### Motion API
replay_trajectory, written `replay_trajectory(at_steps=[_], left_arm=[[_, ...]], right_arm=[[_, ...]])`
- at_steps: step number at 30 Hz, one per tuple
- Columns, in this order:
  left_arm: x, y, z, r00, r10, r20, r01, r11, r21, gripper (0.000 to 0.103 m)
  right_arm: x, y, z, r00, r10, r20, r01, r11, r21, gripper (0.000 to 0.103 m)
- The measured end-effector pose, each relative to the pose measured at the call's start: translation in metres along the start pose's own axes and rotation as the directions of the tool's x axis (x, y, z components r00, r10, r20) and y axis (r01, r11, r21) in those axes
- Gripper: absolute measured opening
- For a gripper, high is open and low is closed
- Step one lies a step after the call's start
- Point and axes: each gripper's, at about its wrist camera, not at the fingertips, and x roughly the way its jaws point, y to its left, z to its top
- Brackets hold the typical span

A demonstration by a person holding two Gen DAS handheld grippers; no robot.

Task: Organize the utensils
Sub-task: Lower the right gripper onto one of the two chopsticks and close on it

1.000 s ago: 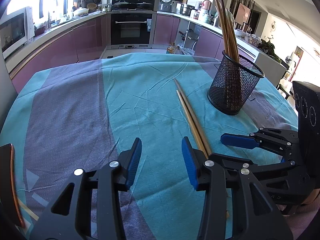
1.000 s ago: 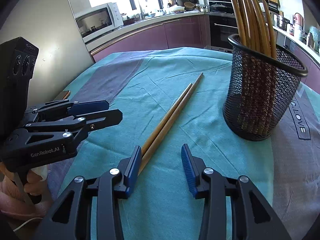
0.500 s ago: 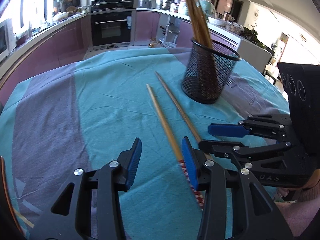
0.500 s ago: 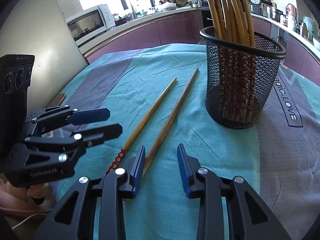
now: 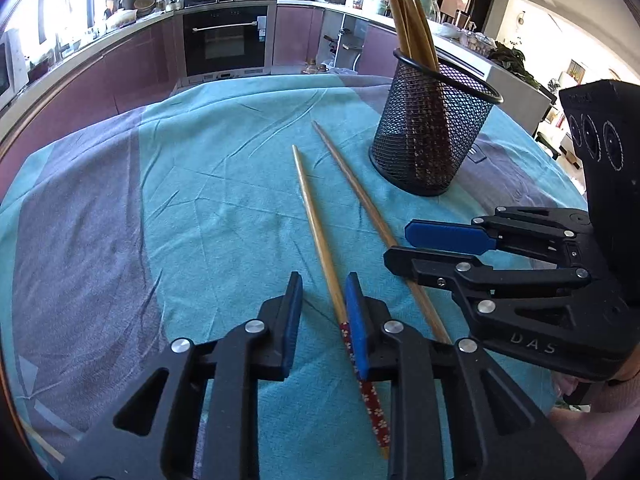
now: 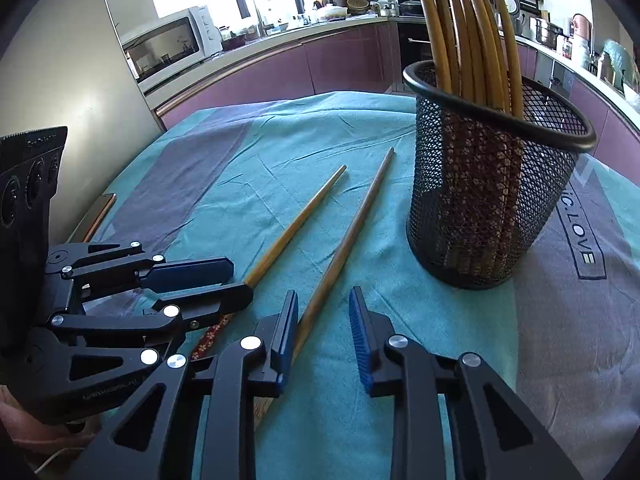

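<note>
Two chopsticks flat on worktop cloth, splayed apart for separate pickups: left claw closing around floral-handled chopstick, right claw closing around plain chopstick; neither pinched yet, both destined for mesh holder.

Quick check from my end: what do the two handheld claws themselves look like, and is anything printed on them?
Both are black plastic linkage frames with silver rivets and blue ribbed pads. The right claw bears raised letters "DAS" and a black block with three round lenses. The left claw has a similar lens block. A pink sleeve shows.

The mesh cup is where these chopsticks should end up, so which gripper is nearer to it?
Right. The right gripper is just short of the mesh cup; the left gripper is farther out, beyond the two loose chopsticks.
</note>
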Motion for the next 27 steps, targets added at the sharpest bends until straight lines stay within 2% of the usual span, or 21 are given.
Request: replay_trajectory(at_steps=[2, 13, 17, 19, 27], left_arm=[[0.001, 0.001, 0.0, 1.0, 0.001, 0.0, -0.001, 1.0, -0.005, 0.021], [-0.002, 0.001, 0.003, 1.0, -0.014, -0.002, 0.014, 1.0, -0.002, 0.021], [0.0, 0.002, 0.011, 1.0, -0.005, 0.0, 0.005, 1.0, 0.006, 0.024], [0.003, 0.001, 0.018, 1.0, 0.009, -0.001, -0.009, 1.0, 0.019, 0.025], [0.021, 0.001, 0.04, 0.999, 0.033, -0.029, -0.032, 0.999, 0.04, 0.025]], right_arm=[[-0.003, -0.004, -0.003, 1.0, 0.029, -0.005, -0.029, 0.999, 0.027, 0.011], [-0.024, -0.009, -0.024, 0.998, 0.053, -0.044, -0.051, 0.998, 0.046, 0.009], [-0.021, -0.01, -0.017, 1.0, 0.01, -0.027, -0.009, 1.0, 0.026, 0.016], [-0.016, -0.01, -0.01, 1.0, -0.008, -0.015, 0.008, 1.0, 0.018, 0.026], [0.005, -0.005, 0.009, 0.998, -0.062, -0.001, 0.062, 0.997, -0.036, 0.027]])
